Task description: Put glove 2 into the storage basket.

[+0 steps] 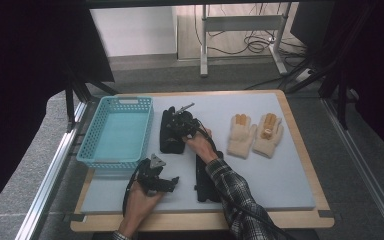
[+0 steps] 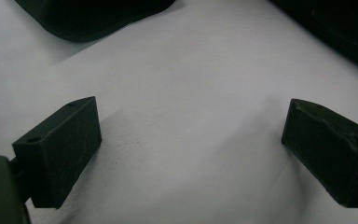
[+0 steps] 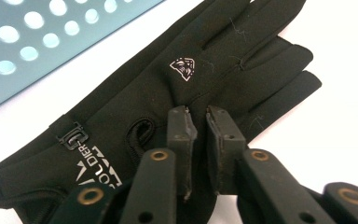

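Nearest the high camera, the left hand-held gripper (image 1: 172, 181) rests on the bench (image 1: 280, 185) with jaws wide and nothing between them. Ahead of it and to its right, the right hand-held gripper (image 3: 200, 122) has its jaws nearly together, pinching a fold of the black glove (image 3: 177, 88) near the logo. The turquoise basket (image 1: 115, 131) stands just beside that glove (a second black glove (image 1: 206, 184) lies nearer the person). To lift well, I judge the pinch should gather enough fabric before rising.
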